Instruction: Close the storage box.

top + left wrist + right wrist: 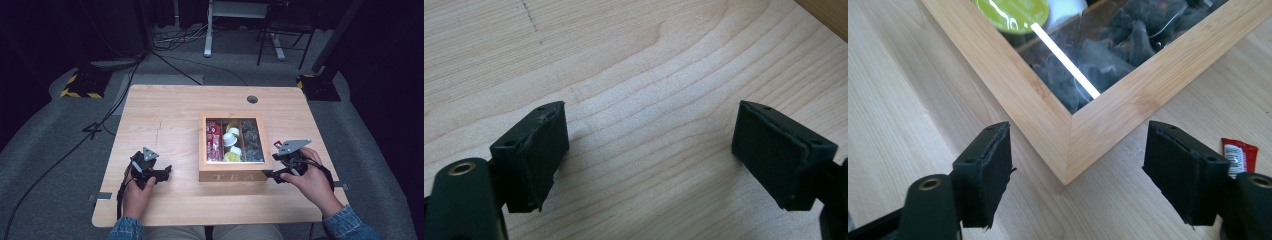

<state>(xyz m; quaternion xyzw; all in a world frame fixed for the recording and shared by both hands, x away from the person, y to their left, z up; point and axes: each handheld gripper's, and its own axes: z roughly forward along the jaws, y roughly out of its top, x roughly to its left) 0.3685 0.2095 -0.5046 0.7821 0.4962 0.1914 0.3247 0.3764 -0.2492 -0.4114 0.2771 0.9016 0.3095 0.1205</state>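
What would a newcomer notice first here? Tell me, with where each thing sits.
The wooden tea box with its glass lid, right of centre on the table, showing red packets, white and green capsules and dark tea bags in three compartments. The right gripper has its jaws open astride the box's near right corner. A red sachet lies on the table beside that gripper, and the left gripper rests open at the table's left.

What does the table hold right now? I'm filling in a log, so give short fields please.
table: light wood
box: wooden tea box, clear lid closed
inside box: red packets, round pods, dark bags
left gripper: open over bare wood, apart from the box
right gripper: open, jaws either side of a box corner, not touching it
loose item: red packet beside the right gripper
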